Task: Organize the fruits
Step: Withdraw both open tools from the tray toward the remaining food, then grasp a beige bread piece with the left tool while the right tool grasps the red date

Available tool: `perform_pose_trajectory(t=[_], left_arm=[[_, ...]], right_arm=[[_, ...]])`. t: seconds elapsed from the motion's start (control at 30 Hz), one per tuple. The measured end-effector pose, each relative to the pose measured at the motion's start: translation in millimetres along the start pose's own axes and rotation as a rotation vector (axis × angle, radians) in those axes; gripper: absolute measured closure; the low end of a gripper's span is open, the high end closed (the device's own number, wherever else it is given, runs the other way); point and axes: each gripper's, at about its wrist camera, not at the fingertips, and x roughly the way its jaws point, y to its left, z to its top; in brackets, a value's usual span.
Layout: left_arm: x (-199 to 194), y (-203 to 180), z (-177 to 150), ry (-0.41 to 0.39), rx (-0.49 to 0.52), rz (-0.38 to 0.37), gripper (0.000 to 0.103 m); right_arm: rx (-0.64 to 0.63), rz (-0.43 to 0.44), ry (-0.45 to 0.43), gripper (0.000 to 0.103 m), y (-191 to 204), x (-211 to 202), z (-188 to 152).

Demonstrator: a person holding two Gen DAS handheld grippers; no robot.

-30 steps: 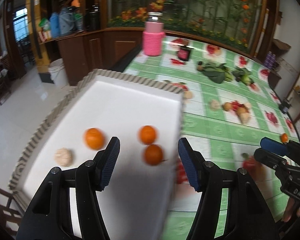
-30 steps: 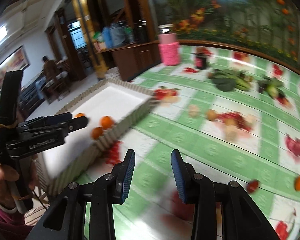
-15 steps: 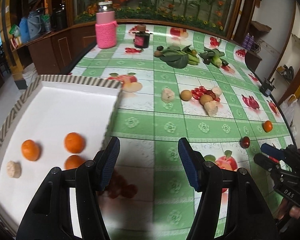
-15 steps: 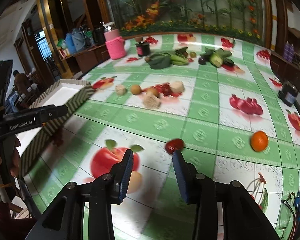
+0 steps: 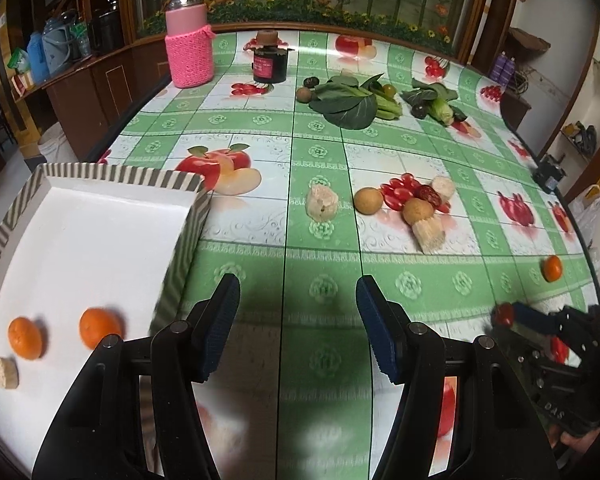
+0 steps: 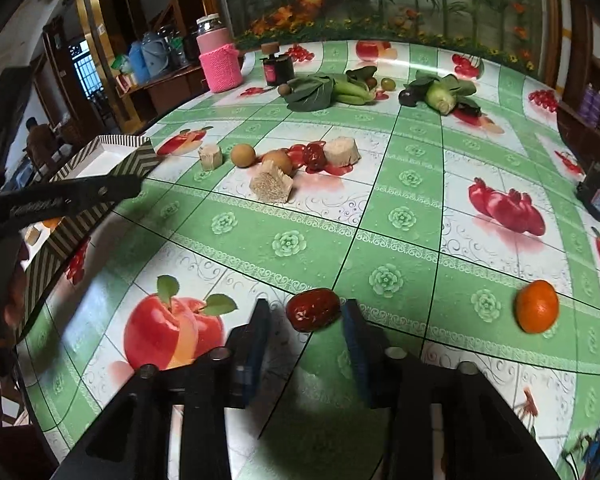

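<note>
The right gripper (image 6: 306,316), closing just now, brackets a wrinkled dark-red date (image 6: 313,314), earlier ahead of it; contact unclear. The left gripper (image 5: 298,314) hangs spread, empty, beside the striped white tray (image 5: 180,240); a small orange mandarin (image 6: 537,306) lies near.

Left tool (image 5: 298,312) hangs open, tilted down; right tool (image 6: 304,316), jaws just closing, unclamped.

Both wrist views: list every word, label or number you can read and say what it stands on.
"DAS": printed on the black body of the right gripper, seen in the left wrist view.
Lettering on the left gripper, seen in the right wrist view: motion-blurred, not readable.
Label on the dark jar: too small to read.
Black device at the table edge, blue label: too small to read.
Nothing else bears legible text.
</note>
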Motion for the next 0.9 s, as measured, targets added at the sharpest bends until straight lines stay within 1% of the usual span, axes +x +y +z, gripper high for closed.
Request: perform_pose_trajectory(t=[0.03, 0.1, 0.2, 0.27, 0.47, 0.5, 0.57, 0.6, 0.63, 0.67, 0.7, 0.83, 0.9], left_arm=[[5.1, -0.8, 3.1, 0.007, -0.002, 0.002, 0.042], [16.0, -1.6, 10.1, 0.019, -0.013, 0.008, 0.042], [31.7, -4.6, 22.1, 0.031, -0.027, 0.015, 0.042], [40.3, -9.9, 28.9, 0.032, -0.015, 0.023, 0.042], [73.6, -19.2, 44.2, 0.069, 0.012, 0.082, 0.042], [76.8, -19.1, 45.1, 0.070, 0.012, 0.087, 0.042], [79.2, -17.3, 47.2, 0.048, 0.013, 0.096, 0.042], [79.8, -17.1, 47.4, 0.043, 0.015, 0.097, 0.046], [79.4, -16.0, 47.3, 0.030, 0.014, 0.088, 0.053], [78.1, -15.2, 46.5, 0.014, 0.014, 0.079, 0.071], [77.4, -15.6, 46.3, 0.009, 0.019, 0.085, 0.077], [72.4, -17.2, 40.9, 0.016, 0.022, 0.073, 0.077], [64.7, -17.1, 34.7, 0.015, 0.016, 0.048, 0.077]], right_arm=[[0.009, 0.011, -0.016, 0.076, -2.1, -0.5, 0.0], [0.028, 0.070, -0.030, 0.076, -6.2, 1.5, 0.8], [0.029, 0.091, -0.036, 0.076, -6.6, 5.1, 4.1], [0.032, 0.103, -0.040, 0.076, -7.5, 5.9, 5.8], [0.084, 0.183, -0.039, 0.076, -18.0, 6.9, 5.6], [0.094, 0.196, -0.041, 0.076, -20.0, 6.7, 5.5], [0.102, 0.205, -0.042, 0.076, -21.1, 6.6, 5.3], [0.102, 0.206, -0.042, 0.076, -20.7, 6.3, 5.1], [0.098, 0.204, -0.042, 0.076, -19.8, 6.2, 5.3], [0.094, 0.204, -0.041, 0.076, -19.3, 6.3, 5.3], [0.089, 0.203, -0.042, 0.076, -18.1, 5.9, 5.3], [0.068, 0.186, -0.049, 0.076, -14.2, 4.0, 5.2], [0.066, 0.175, -0.050, 0.076, -13.7, 3.5, 4.8]])
